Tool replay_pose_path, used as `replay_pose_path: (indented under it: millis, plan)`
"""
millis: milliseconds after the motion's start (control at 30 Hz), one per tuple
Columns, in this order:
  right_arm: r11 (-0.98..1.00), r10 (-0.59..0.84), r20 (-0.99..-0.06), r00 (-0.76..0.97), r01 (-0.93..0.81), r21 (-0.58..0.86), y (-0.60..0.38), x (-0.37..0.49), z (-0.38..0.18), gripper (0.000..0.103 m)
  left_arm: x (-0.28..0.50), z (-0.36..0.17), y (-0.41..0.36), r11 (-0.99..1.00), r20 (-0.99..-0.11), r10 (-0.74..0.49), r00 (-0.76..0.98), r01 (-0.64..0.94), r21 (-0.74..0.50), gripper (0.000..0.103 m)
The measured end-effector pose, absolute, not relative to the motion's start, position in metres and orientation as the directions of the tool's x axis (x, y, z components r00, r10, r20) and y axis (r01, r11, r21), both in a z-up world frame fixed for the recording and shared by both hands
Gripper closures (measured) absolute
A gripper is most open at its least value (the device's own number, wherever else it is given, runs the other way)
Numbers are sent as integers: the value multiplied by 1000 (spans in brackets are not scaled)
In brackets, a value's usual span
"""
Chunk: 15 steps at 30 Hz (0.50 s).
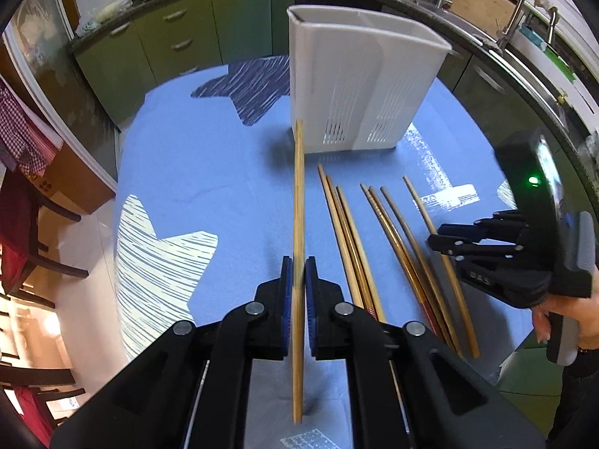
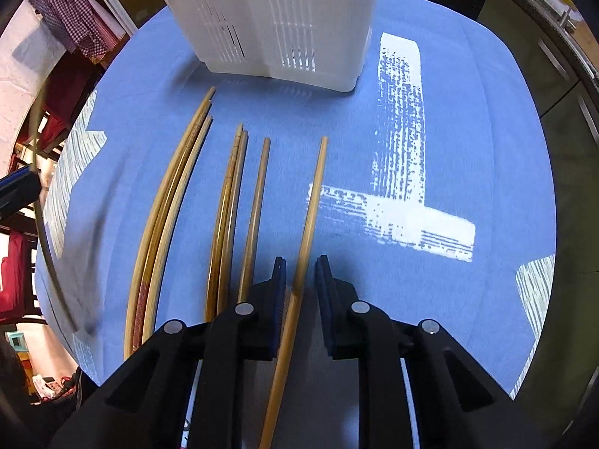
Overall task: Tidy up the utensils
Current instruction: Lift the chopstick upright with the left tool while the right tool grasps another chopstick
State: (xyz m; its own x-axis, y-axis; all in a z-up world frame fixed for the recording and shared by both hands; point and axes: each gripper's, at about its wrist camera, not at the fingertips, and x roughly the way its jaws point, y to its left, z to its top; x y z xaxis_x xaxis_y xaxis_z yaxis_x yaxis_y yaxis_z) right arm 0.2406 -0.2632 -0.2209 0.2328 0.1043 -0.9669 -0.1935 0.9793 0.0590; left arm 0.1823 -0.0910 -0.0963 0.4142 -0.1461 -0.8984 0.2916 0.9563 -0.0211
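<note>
My left gripper (image 1: 297, 273) is shut on a wooden chopstick (image 1: 298, 194), held above the blue tablecloth with its tip near the white utensil holder (image 1: 359, 82). Several more chopsticks (image 1: 378, 247) lie in a row on the cloth in front of the holder. My right gripper (image 2: 300, 273) straddles the rightmost chopstick (image 2: 310, 209), which lies between its jaws; the jaws stand slightly apart around it. The right gripper also shows in the left wrist view (image 1: 486, 239), low over that chopstick. The holder (image 2: 277, 18) stands just beyond the row (image 2: 194, 202).
The table wears a blue cloth (image 1: 209, 157) with white and dark star and letter prints. Green kitchen cabinets (image 1: 179, 37) and a counter with a sink tap (image 1: 524, 11) lie behind. Dark wooden chairs (image 1: 33, 247) stand at the left.
</note>
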Motion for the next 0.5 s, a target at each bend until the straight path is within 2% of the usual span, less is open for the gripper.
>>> replay_pose_path:
  millis: [200,333,500]
  plan:
    - [980,83,-966,245,-196,35,-259,243,-222,96,176,-87,-89,955,-884,-154,441,295,-19,96]
    - [981,96,-958,269,-191,45,-259,240,-218,96,174,-82,-86,955,-876,-158,456,296,-18,96]
    - [978,149,-927,343,-191,86,-268,230,-188,96,171,-74,-83,953,-863,-167,477,301,-18,96]
